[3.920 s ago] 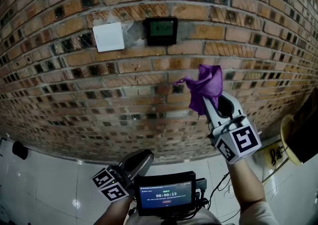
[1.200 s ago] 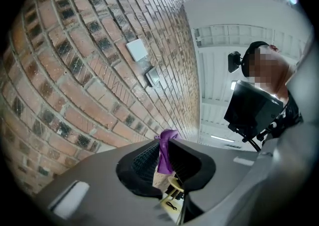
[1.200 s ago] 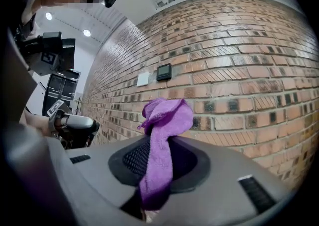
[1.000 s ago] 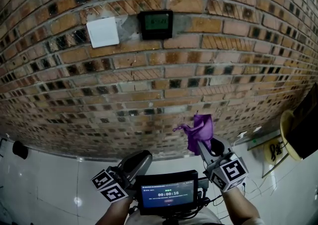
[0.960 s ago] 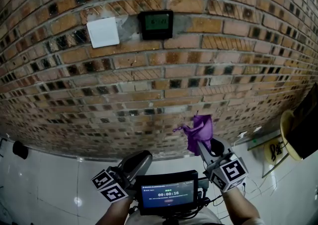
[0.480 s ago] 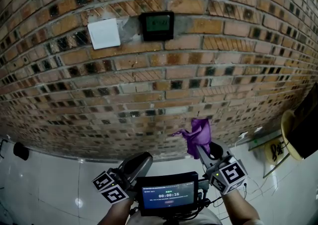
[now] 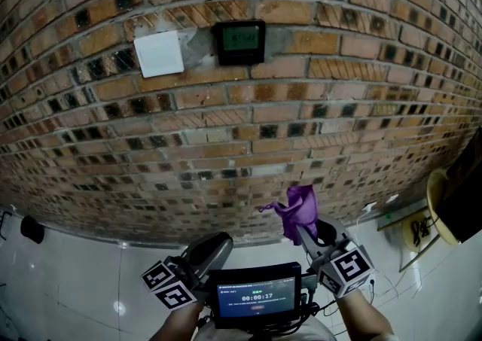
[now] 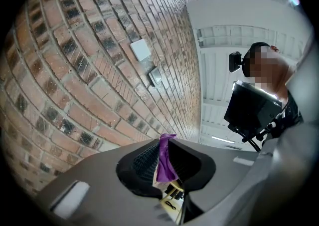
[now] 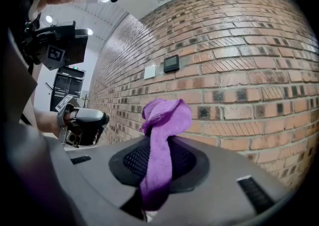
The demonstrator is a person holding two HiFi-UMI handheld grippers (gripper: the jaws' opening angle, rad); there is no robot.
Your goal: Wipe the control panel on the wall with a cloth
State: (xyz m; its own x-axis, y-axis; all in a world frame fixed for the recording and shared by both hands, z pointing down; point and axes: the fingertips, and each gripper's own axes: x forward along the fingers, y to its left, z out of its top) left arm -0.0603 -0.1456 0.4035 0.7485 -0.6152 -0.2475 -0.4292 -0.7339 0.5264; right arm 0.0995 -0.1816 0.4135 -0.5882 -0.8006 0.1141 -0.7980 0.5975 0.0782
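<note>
The dark control panel (image 7: 240, 41) with a greenish display is set high in the brick wall; it also shows small in the right gripper view (image 9: 171, 63) and the left gripper view (image 8: 155, 76). A purple cloth (image 7: 298, 209) sticks up from my right gripper (image 7: 307, 232), which is shut on it low down, far below the panel and apart from the wall. In the right gripper view the cloth (image 9: 162, 135) hangs over the closed jaws. My left gripper (image 7: 218, 242) is held low at the left, shut; a thin purple sliver (image 8: 164, 157) shows between its pads.
A white square plate (image 7: 159, 54) sits on the wall just left of the panel. A small screen (image 7: 257, 298) is mounted at my chest between the grippers. White floor tiles (image 7: 75, 279) run below the wall, with cables (image 7: 414, 238) and a round tan object (image 7: 437, 208) at the right.
My right gripper has come down with the cloth from mid-wall height to just above the chest screen, drifting slightly left. The left gripper has stayed put.
</note>
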